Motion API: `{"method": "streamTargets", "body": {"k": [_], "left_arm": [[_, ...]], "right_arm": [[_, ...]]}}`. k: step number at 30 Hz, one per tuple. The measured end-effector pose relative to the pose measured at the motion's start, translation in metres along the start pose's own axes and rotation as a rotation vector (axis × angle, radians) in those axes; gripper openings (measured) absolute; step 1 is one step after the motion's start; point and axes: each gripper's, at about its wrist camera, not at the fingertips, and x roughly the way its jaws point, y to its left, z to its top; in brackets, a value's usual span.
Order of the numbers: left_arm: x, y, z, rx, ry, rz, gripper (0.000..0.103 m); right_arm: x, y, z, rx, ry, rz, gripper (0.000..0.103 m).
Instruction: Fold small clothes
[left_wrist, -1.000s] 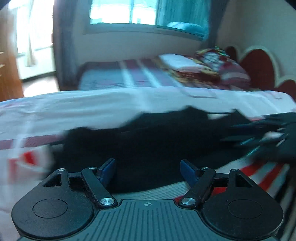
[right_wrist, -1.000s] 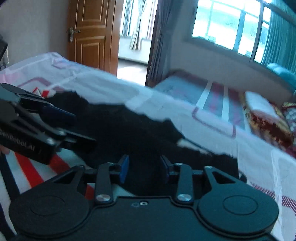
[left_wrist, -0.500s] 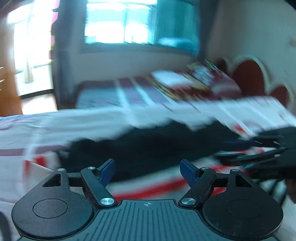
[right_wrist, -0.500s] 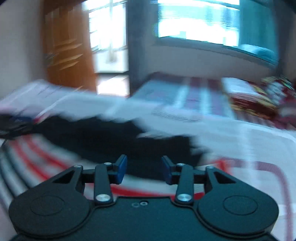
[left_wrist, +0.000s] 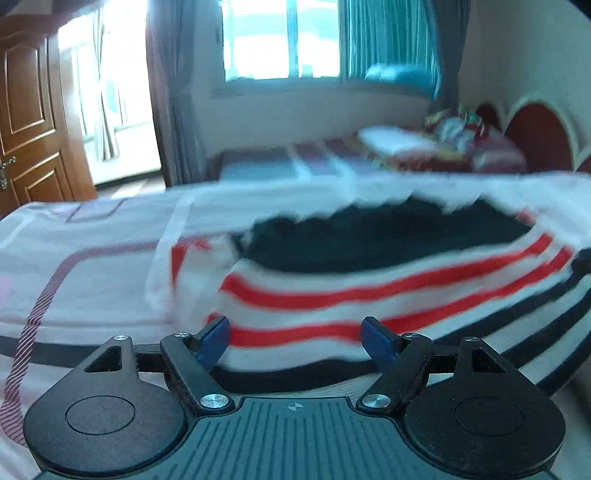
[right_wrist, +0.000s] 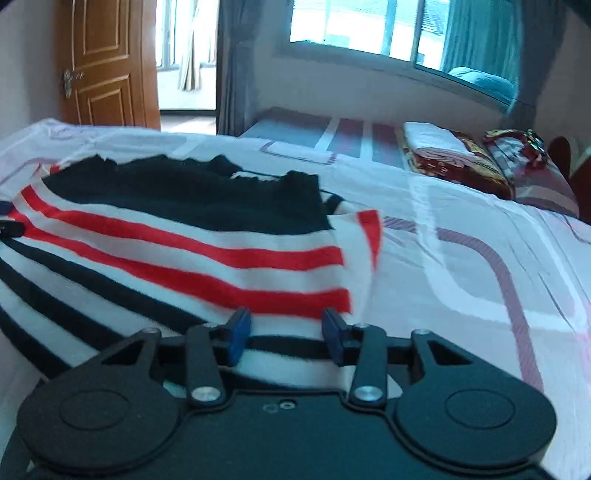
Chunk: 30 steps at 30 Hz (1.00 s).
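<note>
A small knitted garment (left_wrist: 369, 288) with a black top part and red, white and black stripes lies spread on the bed; it also shows in the right wrist view (right_wrist: 184, 251). My left gripper (left_wrist: 295, 341) is open and empty at the garment's near edge. My right gripper (right_wrist: 284, 334) is open and empty over the garment's near edge, by its right side. The left gripper's tips (right_wrist: 9, 225) show at the far left of the right wrist view.
The garment lies on a bed with a white and pink patterned sheet (right_wrist: 480, 258). A second bed with folded bedding and pillows (right_wrist: 454, 155) stands behind. A wooden door (right_wrist: 103, 66) and a window (left_wrist: 284, 40) are at the back.
Both grippers have pulled back toward the garment's near edge. The striped lower part now fills the view where only the black part showed. Both stay open.
</note>
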Motion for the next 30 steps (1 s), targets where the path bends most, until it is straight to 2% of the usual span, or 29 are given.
{"method": "streamTargets", "body": {"k": [3, 6, 9, 11, 13, 15, 17, 18, 19, 21, 23, 24, 27, 30], "left_arm": [[-0.009, -0.034, 0.001, 0.044, -0.029, -0.032, 0.078], [-0.016, -0.045, -0.006, 0.065, -0.015, -0.043, 0.078], [-0.026, -0.026, -0.016, 0.03, -0.01, -0.014, 0.078], [-0.03, -0.013, -0.022, 0.013, 0.001, 0.011, 0.078], [-0.029, -0.004, -0.027, -0.009, 0.021, 0.03, 0.078], [-0.025, 0.002, -0.03, -0.047, 0.037, 0.017, 0.078], [-0.019, 0.002, -0.031, -0.046, 0.044, 0.019, 0.078], [-0.017, 0.001, -0.032, -0.04, 0.046, 0.022, 0.078], [-0.017, 0.0, -0.031, -0.034, 0.049, 0.025, 0.078], [-0.016, 0.0, -0.031, -0.032, 0.055, 0.021, 0.078], [-0.015, 0.002, -0.031, -0.033, 0.056, 0.017, 0.078], [-0.015, 0.002, -0.03, -0.035, 0.055, 0.017, 0.078], [-0.014, 0.002, -0.03, -0.028, 0.053, 0.019, 0.078], [-0.011, -0.002, -0.032, -0.01, 0.05, 0.031, 0.078]], "right_arm": [[-0.017, 0.035, 0.009, -0.007, -0.066, 0.069, 0.04], [-0.019, 0.053, 0.006, -0.021, -0.062, 0.061, 0.041], [-0.027, 0.022, 0.002, 0.063, -0.074, -0.055, 0.045], [-0.036, -0.011, -0.007, 0.165, -0.06, -0.077, 0.047], [-0.039, -0.037, -0.019, 0.265, -0.034, -0.039, 0.05], [-0.036, -0.053, -0.031, 0.358, -0.012, 0.038, 0.049], [-0.029, -0.052, -0.036, 0.37, 0.02, 0.075, 0.049], [-0.026, -0.05, -0.038, 0.363, 0.034, 0.073, 0.047], [-0.026, -0.048, -0.04, 0.361, 0.038, 0.077, 0.038], [-0.026, -0.04, -0.042, 0.337, 0.036, 0.094, 0.026], [-0.029, -0.033, -0.045, 0.288, 0.05, 0.083, 0.019], [-0.033, -0.032, -0.045, 0.285, 0.049, 0.08, 0.008], [-0.05, -0.039, -0.05, 0.289, 0.033, 0.087, 0.007], [-0.045, -0.035, -0.057, 0.266, 0.087, 0.084, 0.007]]}}
